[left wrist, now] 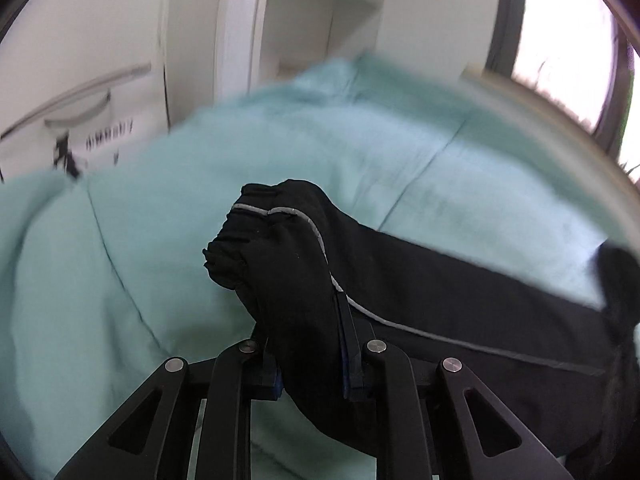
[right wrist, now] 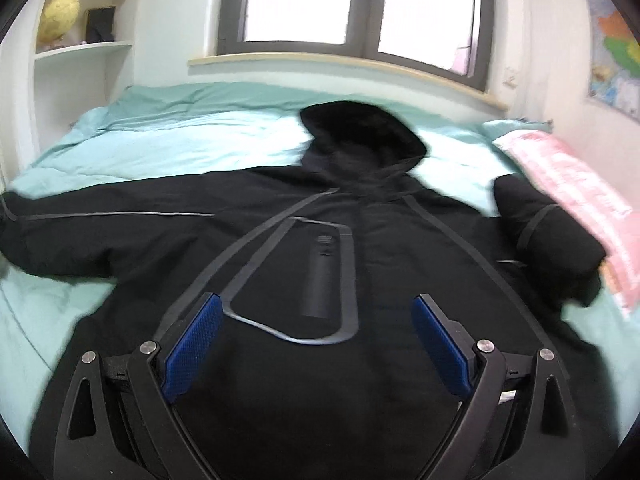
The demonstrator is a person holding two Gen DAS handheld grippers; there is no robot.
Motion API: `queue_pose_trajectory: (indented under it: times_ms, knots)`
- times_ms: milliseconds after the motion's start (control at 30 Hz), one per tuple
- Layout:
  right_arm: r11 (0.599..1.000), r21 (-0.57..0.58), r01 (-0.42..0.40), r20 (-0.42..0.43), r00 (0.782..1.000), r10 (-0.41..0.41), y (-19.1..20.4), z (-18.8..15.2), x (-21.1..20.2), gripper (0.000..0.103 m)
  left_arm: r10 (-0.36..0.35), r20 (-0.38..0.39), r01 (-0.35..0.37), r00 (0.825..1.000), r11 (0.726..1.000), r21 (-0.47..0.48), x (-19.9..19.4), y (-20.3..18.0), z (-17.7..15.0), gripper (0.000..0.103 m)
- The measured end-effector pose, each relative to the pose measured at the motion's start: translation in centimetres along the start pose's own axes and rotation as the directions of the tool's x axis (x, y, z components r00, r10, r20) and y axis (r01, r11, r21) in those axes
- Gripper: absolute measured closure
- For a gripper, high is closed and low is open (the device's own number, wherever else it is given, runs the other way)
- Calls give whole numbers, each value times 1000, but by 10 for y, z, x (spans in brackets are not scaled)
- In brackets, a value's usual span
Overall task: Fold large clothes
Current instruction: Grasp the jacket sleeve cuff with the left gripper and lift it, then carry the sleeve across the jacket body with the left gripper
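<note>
A black hooded jacket (right wrist: 280, 264) with grey piping lies spread face up on the teal bed cover (right wrist: 160, 132), its hood (right wrist: 360, 128) pointing toward the window. Its left sleeve (right wrist: 100, 232) stretches out to the left. The other sleeve (right wrist: 548, 232) is bent in at the right. My left gripper (left wrist: 308, 332) is shut on the bunched end of a sleeve (left wrist: 280, 264), and the cuff (left wrist: 240, 236) sticks out past the fingers, lifted off the bed. My right gripper (right wrist: 318, 302) is open above the jacket's chest, with nothing between its blue pads (right wrist: 192, 344).
A pink blanket (right wrist: 572, 188) lies along the bed's right side by the wall. A window (right wrist: 360, 0) and its sill stand behind the bed. White shelves (right wrist: 80, 48) with a yellow globe are at the back left. A white cabinet (left wrist: 80, 80) stands beyond the bed in the left wrist view.
</note>
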State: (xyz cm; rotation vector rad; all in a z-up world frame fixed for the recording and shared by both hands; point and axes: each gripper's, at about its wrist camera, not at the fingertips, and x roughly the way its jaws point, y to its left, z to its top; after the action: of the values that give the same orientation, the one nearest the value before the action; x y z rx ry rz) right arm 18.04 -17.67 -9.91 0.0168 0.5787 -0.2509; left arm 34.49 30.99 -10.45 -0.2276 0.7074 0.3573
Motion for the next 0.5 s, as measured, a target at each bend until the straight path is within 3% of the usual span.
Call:
queue_pose_trajectory:
  times_ms: [67,133,267,367,433,500]
  knots:
    - [999,-11,47,-8,999,-47,-13,-10,5,6,48,-17,-47,999,998,50,12,-8,-12,83]
    - [998,-6,70,-44,997,-70,-22,-23,23,6,51,41,-55,998,995,87,-2,-14,-19,84]
    - [998,69,-7,-185,983,20,-32,-38,64,8,-55,161,33,985,990,138,-60,-42,-13,84]
    - [988,156,-19,-160,986,44,-49,-38,60,8,-188,265,121,946,961,248,-121,-90,-12,84]
    - [982,185,-28,-144,988,55,-54,-40,57,8,-298,284,199,911,923,331,-156,-129,-20,84]
    - [980,195,-29,-134,989,56,-54,-41,54,7,-419,250,293,873,860,418,-180,-179,-36,84]
